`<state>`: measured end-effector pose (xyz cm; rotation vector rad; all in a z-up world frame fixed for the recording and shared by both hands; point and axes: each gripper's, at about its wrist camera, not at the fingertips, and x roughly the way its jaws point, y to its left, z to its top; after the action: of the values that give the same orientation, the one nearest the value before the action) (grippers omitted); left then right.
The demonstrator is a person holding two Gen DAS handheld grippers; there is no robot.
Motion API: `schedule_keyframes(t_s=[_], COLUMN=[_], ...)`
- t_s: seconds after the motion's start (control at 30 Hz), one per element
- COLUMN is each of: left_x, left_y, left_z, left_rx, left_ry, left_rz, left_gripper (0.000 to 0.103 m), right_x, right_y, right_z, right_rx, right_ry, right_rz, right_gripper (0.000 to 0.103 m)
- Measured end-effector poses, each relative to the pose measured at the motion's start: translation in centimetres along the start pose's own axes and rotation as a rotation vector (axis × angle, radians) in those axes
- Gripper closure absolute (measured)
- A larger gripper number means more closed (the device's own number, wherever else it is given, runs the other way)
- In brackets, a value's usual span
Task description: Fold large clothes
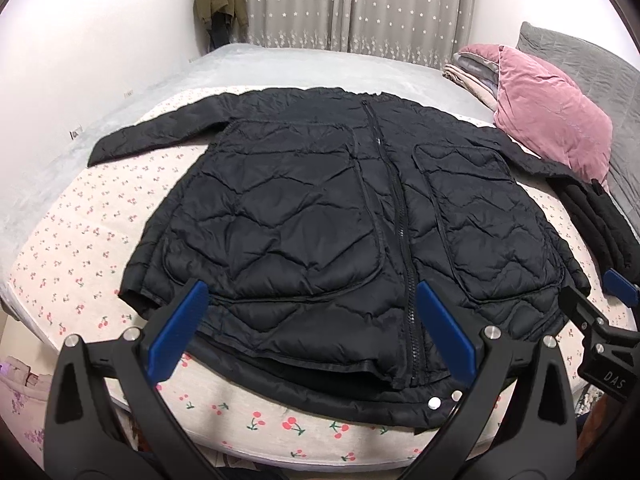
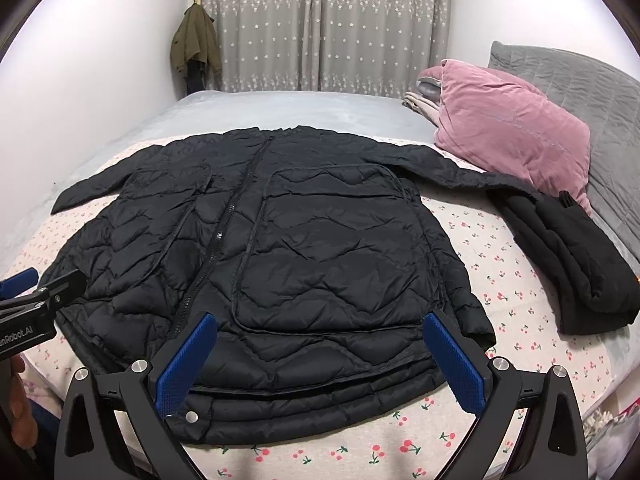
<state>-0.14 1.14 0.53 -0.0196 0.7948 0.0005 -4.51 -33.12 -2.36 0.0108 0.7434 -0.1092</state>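
A black quilted jacket (image 1: 320, 216) (image 2: 304, 256) lies flat and zipped on the bed, front up, hem toward me and both sleeves spread out sideways. My left gripper (image 1: 312, 324) hovers open above the hem's left half, blue pads wide apart with nothing between them. My right gripper (image 2: 324, 356) is open above the hem's right half, also holding nothing. Each gripper shows at the edge of the other's view: the right gripper (image 1: 616, 284), the left gripper (image 2: 28, 284).
The bed has a cherry-print sheet (image 1: 72, 264) (image 2: 520, 332) over a grey cover. A folded black garment (image 2: 572, 260) (image 1: 604, 224) lies to the right, next to a pink pillow (image 2: 516, 132) (image 1: 556, 120). An olive coat (image 2: 194, 40) hangs by the curtains.
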Motion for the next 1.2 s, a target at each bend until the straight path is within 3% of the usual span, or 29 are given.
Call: schedule_keyframes(t_s=[0.33,0.47,0.93,1.07,1.2], left_x=[0.2,0.3,0.2,0.5,1.5], left_y=[-0.2,-0.3,0.7,1.8,5.1], left_z=[-0.1,-0.1,0.0,0.3,1.2], left_rx=[-0.002,0.013,0.004,-0.01,-0.087], left_ry=[-0.005,0.02,-0.007,-0.007,0.005], left_rz=[-0.02,0.003,0.01,0.013,0.079], left_gripper=[0.0,0.0,0.0,0.0,0.0], right_x=[0.1,0.2,0.3,0.6,1.7], right_y=[-0.3,-0.4,-0.8,-1.1,-2.1], right_z=[0.2,0.1,0.0,0.0,-0.1], right_rx=[-0.005,-0.015,0.01,0.016,0.032], right_ry=[0.009,0.013,0.012,0.002,0.02], right_rz=[-0.011,-0.024,-0.024,-0.036,-0.076], right_gripper=[0.0,0.0,0.0,0.0,0.0])
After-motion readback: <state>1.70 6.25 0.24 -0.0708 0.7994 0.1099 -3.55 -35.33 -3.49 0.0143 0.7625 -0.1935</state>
